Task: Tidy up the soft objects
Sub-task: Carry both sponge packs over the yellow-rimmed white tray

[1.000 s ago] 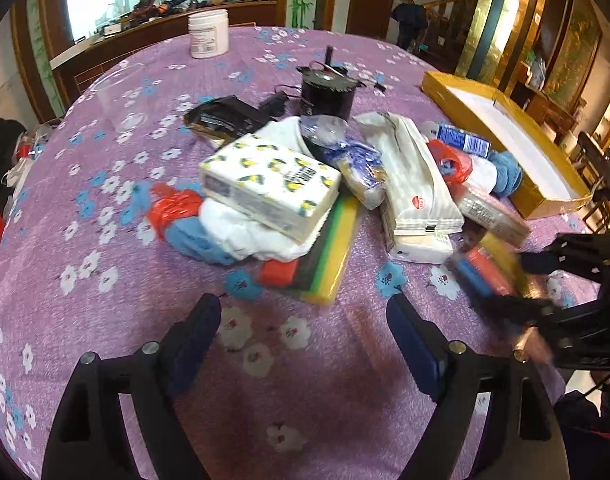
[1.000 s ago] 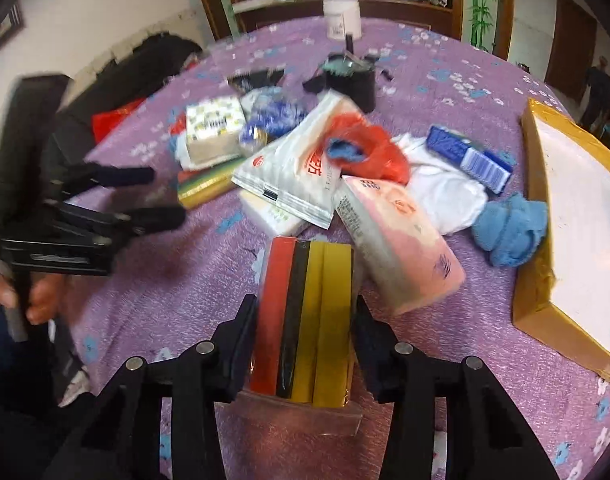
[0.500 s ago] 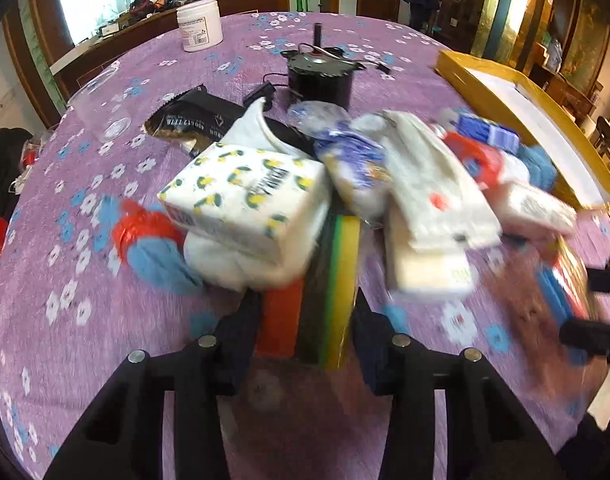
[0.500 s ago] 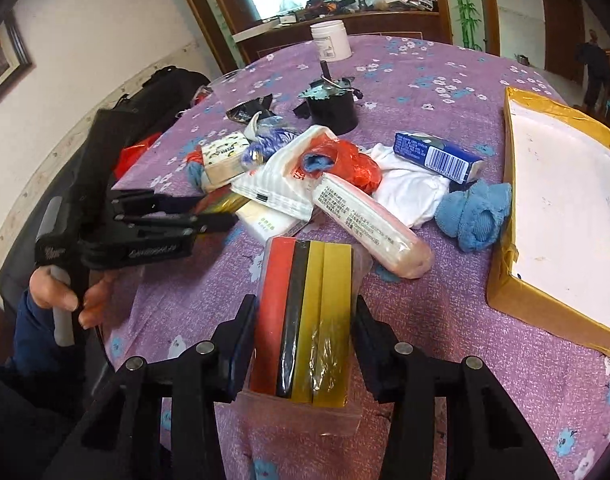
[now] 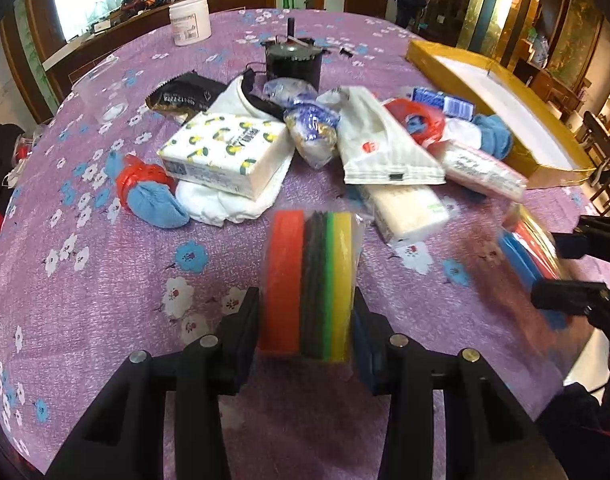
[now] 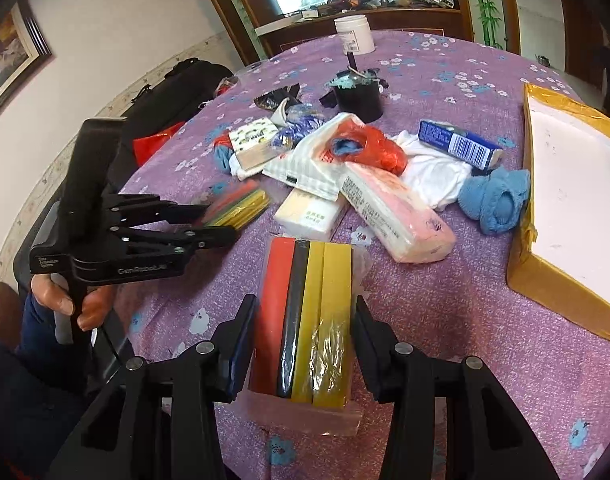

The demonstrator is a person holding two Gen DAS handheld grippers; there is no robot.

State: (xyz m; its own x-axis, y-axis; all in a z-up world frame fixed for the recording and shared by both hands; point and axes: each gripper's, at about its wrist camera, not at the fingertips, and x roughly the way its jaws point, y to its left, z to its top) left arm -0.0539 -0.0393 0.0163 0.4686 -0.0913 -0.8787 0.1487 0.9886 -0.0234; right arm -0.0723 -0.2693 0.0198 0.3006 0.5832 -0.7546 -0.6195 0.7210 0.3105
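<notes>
My left gripper [image 5: 307, 320] just clamped a sponge pack [image 5: 309, 280] near the tissue box [image 5: 229, 152]. Right gripper [image 6: 305, 328] grips another sponge pack [image 6: 309, 316], nearer me than that box.

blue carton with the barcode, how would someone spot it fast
Start at the open yellow box on the purple flowered tablecloth. Just beside its near corner the blue carton lies on a white cloth. It is the only rigid box with a barcode.

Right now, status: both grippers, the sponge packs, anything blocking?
Left gripper just closed on a sponge pack. Right gripper shut on second sponge pack. Open box at right; pink tissue pack lies between.
</notes>
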